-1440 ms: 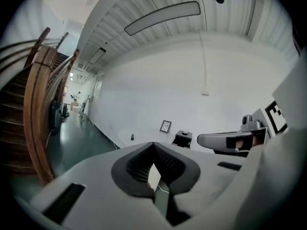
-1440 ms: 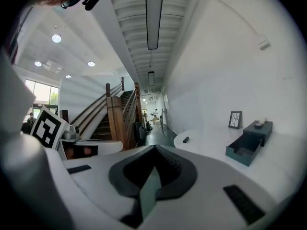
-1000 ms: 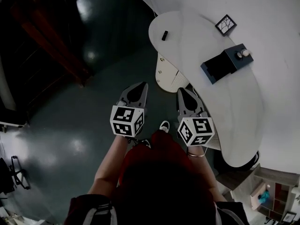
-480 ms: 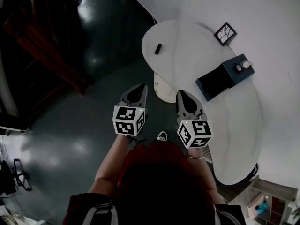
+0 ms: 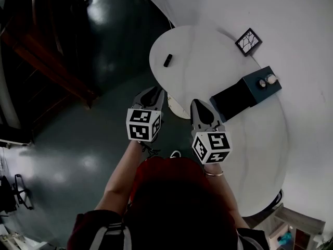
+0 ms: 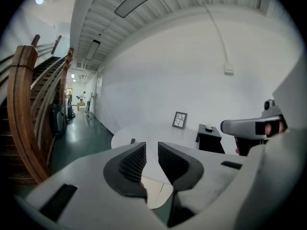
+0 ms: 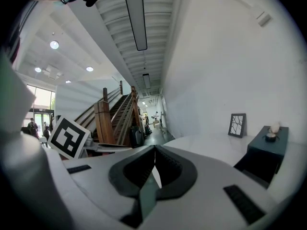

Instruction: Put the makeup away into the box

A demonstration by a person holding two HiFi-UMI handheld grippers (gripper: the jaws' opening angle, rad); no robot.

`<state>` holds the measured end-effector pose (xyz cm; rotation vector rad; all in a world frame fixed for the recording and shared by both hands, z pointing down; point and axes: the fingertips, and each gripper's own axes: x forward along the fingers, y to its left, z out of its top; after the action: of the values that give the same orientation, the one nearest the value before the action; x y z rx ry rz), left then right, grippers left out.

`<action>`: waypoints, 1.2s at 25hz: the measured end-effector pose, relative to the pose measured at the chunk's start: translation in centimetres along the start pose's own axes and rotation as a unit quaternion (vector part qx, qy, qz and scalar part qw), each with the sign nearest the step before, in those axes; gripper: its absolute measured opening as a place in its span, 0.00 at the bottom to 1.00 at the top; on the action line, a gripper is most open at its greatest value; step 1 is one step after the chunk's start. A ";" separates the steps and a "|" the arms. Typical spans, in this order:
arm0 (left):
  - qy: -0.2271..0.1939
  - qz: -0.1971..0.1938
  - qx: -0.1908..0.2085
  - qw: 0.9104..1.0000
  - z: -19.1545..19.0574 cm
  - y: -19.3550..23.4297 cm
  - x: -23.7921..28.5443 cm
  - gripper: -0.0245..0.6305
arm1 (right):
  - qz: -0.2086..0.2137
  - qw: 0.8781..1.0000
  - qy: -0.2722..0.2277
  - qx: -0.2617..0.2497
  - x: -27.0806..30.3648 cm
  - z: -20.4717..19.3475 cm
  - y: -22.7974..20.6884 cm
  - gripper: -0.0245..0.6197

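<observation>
Left gripper (image 6: 152, 153) just cracked open — empty; right gripper (image 7: 154, 158) seemingly shut.

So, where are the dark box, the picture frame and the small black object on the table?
dark box (image 5: 234, 99): head view, its black front part.
picture frame (image 5: 248, 41): head view, its middle.
small black object (image 5: 167, 60): head view, its middle.

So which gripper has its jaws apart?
The left gripper: its jaws have just been opening, with an empty gap between; the right gripper is shut.
</observation>
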<state>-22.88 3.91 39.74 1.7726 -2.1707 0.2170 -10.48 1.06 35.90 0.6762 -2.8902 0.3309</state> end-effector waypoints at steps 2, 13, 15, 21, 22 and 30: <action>0.008 0.007 -0.005 1.000 -0.2 0.1 1.0 0.18 | 0.006 1.000 0.000 0.000 0.4 0.1 -0.4 0.06; 0.046 0.039 0.006 0.998 -0.4 3.0 5.9 0.26 | 0.004 1.000 0.002 0.012 1.9 0.5 -2.3 0.06; 0.055 0.041 0.008 0.998 -0.7 3.6 7.0 0.28 | -0.001 1.000 0.006 0.014 2.5 0.3 -2.7 0.06; 0.091 0.043 0.017 0.995 -2.2 5.5 11.1 0.30 | -0.019 1.000 0.016 0.019 5.4 0.5 -4.4 0.06; 0.097 0.041 0.016 0.994 -2.4 5.8 11.9 0.30 | -0.020 0.999 0.018 0.020 6.0 0.6 -4.6 0.06; 0.143 0.020 0.022 0.989 -4.3 7.1 16.7 0.31 | -0.032 0.998 0.040 0.033 10.8 0.1 -5.8 0.06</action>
<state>-32.02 -8.63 50.14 1.6082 -2.0113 0.4992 -17.38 -8.57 39.01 0.7462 -2.7860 0.4358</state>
